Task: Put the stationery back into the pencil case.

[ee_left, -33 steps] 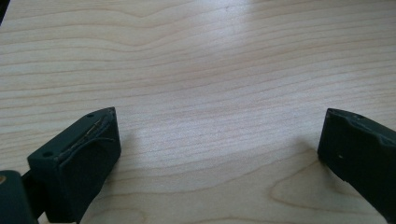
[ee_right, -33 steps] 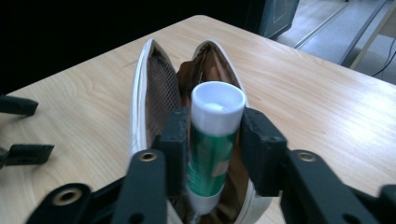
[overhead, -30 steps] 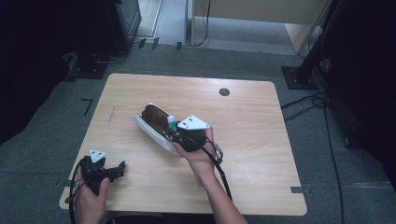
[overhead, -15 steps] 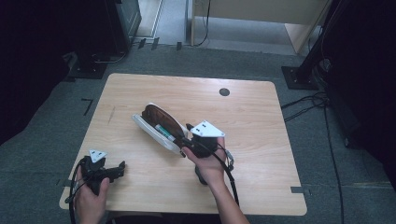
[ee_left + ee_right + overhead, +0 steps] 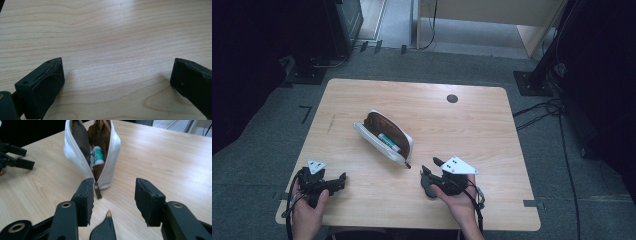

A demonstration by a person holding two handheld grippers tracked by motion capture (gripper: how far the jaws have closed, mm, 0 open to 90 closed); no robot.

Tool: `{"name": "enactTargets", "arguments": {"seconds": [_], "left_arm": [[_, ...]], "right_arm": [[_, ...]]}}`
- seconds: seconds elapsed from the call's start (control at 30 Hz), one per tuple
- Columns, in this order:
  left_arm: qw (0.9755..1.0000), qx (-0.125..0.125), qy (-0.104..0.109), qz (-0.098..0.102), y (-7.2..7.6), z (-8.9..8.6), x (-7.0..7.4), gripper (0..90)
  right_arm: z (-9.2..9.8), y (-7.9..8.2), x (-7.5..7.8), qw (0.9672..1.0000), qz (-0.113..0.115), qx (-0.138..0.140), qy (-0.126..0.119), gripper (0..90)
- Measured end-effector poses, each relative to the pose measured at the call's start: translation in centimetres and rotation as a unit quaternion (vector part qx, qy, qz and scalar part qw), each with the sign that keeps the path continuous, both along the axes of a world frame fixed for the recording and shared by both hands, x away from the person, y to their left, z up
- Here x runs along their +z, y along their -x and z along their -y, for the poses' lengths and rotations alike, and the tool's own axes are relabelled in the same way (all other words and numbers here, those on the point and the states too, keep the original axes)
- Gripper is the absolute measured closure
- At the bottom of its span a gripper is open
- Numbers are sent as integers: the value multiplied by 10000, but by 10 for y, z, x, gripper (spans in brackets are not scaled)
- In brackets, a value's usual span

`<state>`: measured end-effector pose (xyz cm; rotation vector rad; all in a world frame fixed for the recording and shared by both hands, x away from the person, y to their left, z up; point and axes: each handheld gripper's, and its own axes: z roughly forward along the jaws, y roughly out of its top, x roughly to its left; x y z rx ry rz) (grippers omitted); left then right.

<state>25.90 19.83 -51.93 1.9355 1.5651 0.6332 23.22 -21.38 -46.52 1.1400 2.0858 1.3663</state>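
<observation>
The right hand-held gripper (image 5: 113, 195), its jaws apart and just opened further with nothing between them, had drawn back toward the near edge of the tabletop (image 5: 492, 125); the left hand-held gripper (image 5: 117, 80) rested open on bare wood. For a clean retreat, clearing the zipper pull (image 5: 97, 192) mattered. Beyond, at mid-table, the white pouch (image 5: 384, 136) lay unzipped, holding a green-banded tube (image 5: 98, 155).
</observation>
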Motion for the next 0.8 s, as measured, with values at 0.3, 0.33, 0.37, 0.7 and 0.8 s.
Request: {"name": "enactTargets", "arguments": {"seconds": [0.3, 0.33, 0.37, 0.7, 0.8], "left_arm": [[10000, -6, -5, -9, 2, 0, 0, 0], [10000, -31, 12, -10, 4, 0, 0, 0], [10000, -69, 13, 7, 5, 0, 0, 0], [9994, -173, 270, 164, 7, 15, 15, 0], [9970, -564, 397, 357, 8, 31, 26, 0]], "right_arm": [[7, 10, -22, 9988, -345, 219, 258, 374], [8, 13, -25, 9987, -349, 213, 300, 374], [9, 14, -27, 9988, -326, 174, 330, 374], [10, 17, -42, 9963, -704, 85, 481, 328], [7, 18, -48, 9951, -796, 144, 571, 314]]}}
